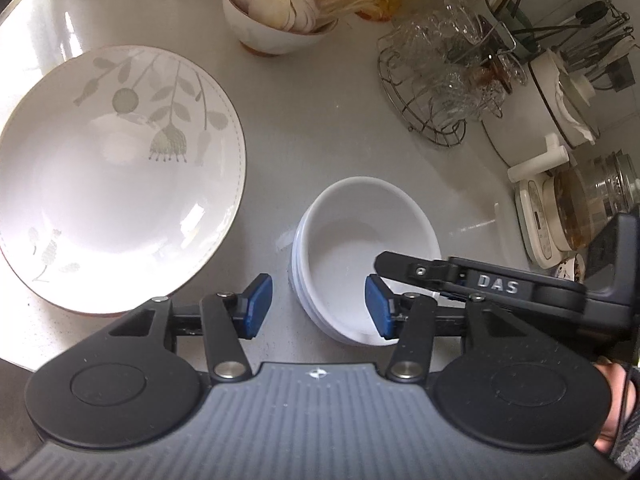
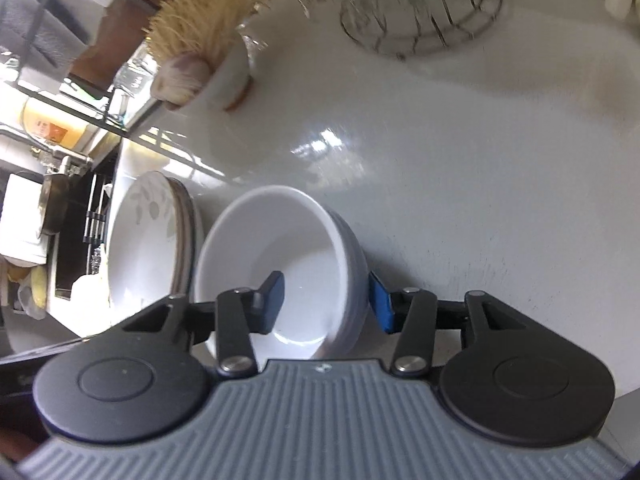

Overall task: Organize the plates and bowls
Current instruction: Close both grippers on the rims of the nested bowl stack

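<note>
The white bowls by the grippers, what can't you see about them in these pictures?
- Stacked white ceramic bowls: left wrist view, near rim hidden behind the left gripper; count unclear.
- Right gripper: right wrist view, it straddles the bowl wall; contact unclear.
- Flower-patterned white plate: right wrist view, partly hidden by the bowls.

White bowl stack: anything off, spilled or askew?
Nothing spilled or broken. The white bowl stack sits upright beside the floral plate. The right gripper straddles its wall, one finger inside, one outside. The left gripper is open.
</note>
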The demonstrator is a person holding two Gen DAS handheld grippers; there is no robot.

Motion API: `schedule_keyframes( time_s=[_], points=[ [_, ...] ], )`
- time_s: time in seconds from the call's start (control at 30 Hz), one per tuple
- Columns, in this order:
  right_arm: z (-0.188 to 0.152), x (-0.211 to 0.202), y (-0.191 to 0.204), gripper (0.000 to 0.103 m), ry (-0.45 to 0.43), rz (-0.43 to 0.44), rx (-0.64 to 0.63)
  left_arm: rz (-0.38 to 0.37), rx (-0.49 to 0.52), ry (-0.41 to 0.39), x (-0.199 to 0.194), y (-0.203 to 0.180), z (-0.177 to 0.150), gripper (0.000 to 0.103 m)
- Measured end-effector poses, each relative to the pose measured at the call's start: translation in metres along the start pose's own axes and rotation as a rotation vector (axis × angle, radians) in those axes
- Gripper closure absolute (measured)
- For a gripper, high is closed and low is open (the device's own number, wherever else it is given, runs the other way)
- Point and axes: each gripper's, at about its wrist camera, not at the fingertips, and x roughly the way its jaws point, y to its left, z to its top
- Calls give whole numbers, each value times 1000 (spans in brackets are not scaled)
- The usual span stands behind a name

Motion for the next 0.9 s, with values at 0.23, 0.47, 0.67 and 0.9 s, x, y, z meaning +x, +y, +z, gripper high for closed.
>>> schedule_keyframes(
  time_s=[0.23, 0.47, 0.67, 0.9],
  points=[
    [-6, 7, -15, 75, 22, 41, 76, -9, -25, 35, 9, 3, 1, 46],
    [-9, -4, -29, 82, -8, 23, 101, -19, -18, 53, 21, -5, 6, 46],
    [-9, -14, -45, 83, -36, -8, 132, -32, 17, 80, 39, -20, 10, 46],
    [-10, -27, -58, 83, -72, -43, 152, -42, 33, 98, 56, -31, 16, 46]
  ],
)
